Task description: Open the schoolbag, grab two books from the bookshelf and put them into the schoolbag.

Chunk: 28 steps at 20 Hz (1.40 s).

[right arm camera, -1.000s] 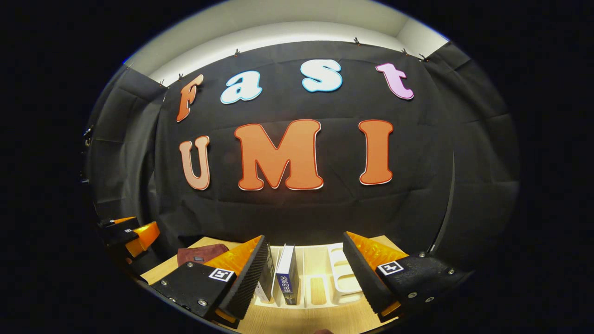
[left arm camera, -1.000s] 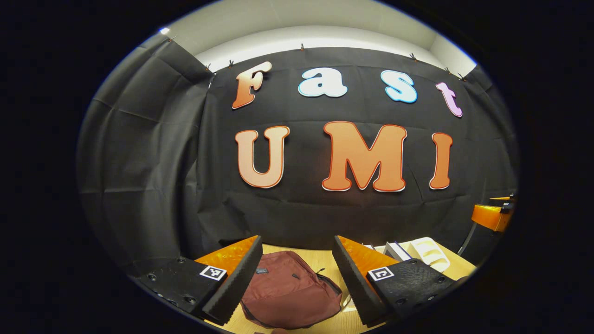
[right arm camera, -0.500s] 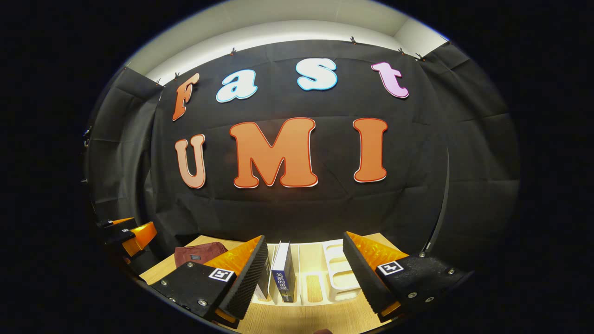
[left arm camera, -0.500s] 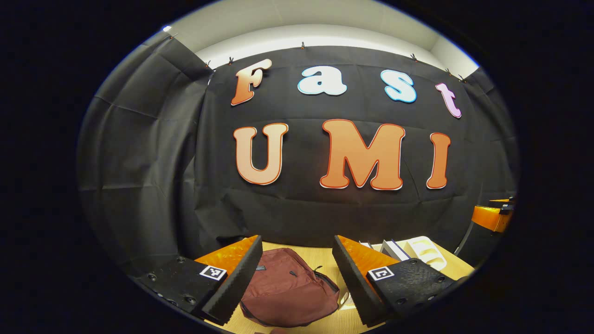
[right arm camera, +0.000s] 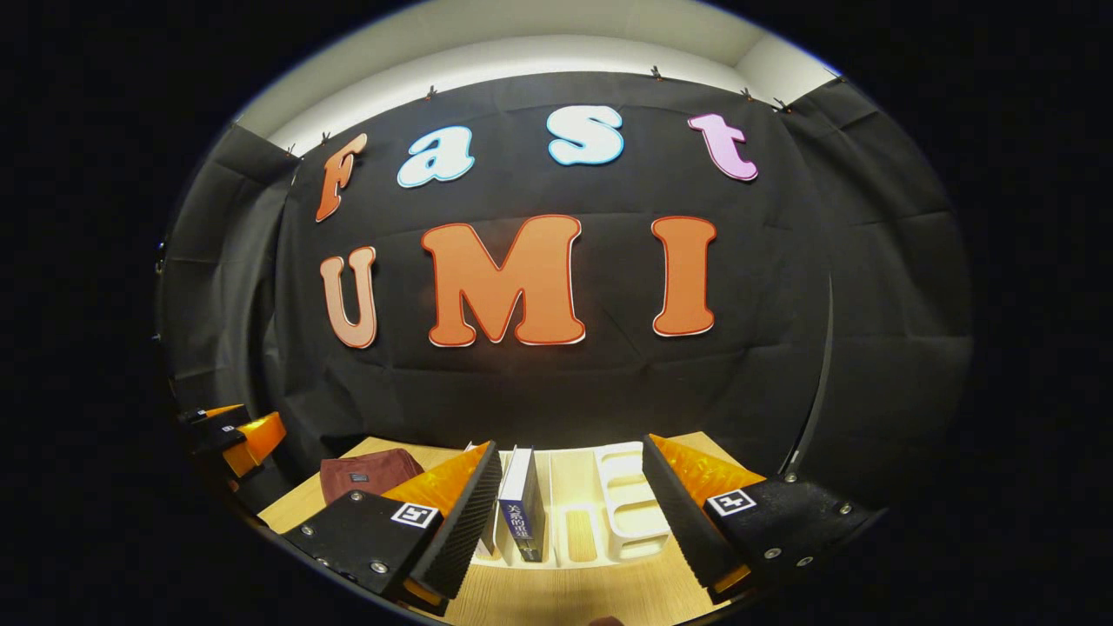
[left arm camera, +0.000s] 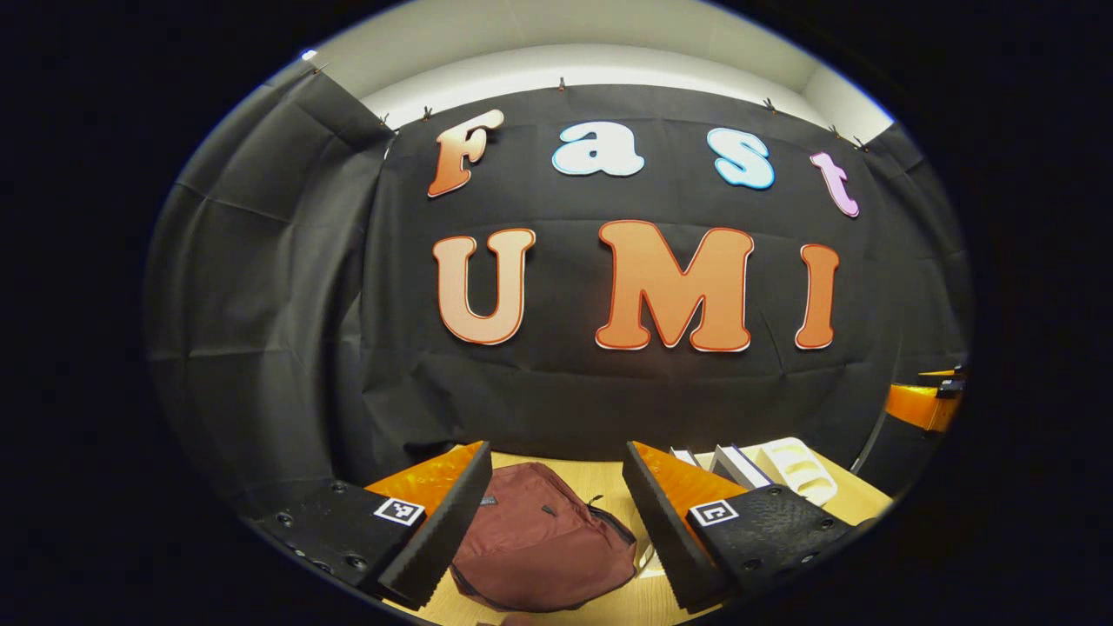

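Two grippers: left gripper (left arm camera: 556,522) and right gripper (right arm camera: 569,513) both gaped wide, holding nothing.
Schoolbag (left arm camera: 543,543): lay zipped on the table (left arm camera: 600,478), framed between the left fingers.
Books (right arm camera: 520,509): stood upright in the bookshelf (right arm camera: 626,500).

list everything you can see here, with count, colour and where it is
schoolbag: 1, maroon, lying on the table, ahead of the left gripper; zip looks shut
books: at least 2, one with a dark blue spine, standing upright in the left slots of the bookshelf; a second is partly hidden behind the right gripper's finger
bookshelf: 1, white, slotted rack on the table to the right of the schoolbag, right slots empty
table: 1, light wood, under everything
booth wall: black cloth behind the table
left gripper: 1, open, above the schoolbag, holding nothing
right gripper: 1, open, facing the bookshelf, holding nothing
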{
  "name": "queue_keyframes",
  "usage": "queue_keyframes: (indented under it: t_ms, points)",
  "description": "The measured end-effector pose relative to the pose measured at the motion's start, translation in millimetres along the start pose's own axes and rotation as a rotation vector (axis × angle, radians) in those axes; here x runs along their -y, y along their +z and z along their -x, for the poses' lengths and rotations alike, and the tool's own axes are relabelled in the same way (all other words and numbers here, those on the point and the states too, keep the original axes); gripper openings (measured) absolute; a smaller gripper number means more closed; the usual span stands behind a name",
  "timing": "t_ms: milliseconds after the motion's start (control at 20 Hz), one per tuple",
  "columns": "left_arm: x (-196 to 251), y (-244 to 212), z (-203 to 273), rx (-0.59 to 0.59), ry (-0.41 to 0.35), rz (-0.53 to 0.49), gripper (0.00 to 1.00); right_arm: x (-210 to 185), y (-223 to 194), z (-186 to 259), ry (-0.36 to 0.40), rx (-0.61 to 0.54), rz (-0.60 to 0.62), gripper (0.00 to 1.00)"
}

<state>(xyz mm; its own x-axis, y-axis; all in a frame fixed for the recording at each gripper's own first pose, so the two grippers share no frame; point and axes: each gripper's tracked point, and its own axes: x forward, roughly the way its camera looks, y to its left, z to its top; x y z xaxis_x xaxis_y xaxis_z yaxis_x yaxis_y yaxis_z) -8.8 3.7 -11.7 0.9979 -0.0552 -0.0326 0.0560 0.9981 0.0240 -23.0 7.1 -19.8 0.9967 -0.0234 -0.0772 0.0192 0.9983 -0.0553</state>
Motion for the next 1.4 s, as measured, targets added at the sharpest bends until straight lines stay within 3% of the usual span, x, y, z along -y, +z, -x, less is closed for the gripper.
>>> queue_keyframes:
  t_ms: [500,700,1200,1400]
  points:
    - [-6.0,-76.4,-5.4,-0.118,-0.007,-0.106,0.95,14.8,-15.6,-5.6,-0.052,-0.047,0.031,0.96]
    - [-8.6,-139.2,-9.4,-0.202,-0.032,-0.249,0.98,24.8,-30.8,-9.3,-0.081,-0.094,0.058,0.96]
    - [35.8,-314.8,-2.0,-0.534,-0.189,-0.527,0.97,61.4,-62.1,-8.0,-0.177,-0.197,0.102,0.97]
    - [38.9,-344.0,-6.6,-0.570,-0.227,-0.672,0.98,66.9,-70.5,-10.3,-0.198,-0.224,0.078,0.97]
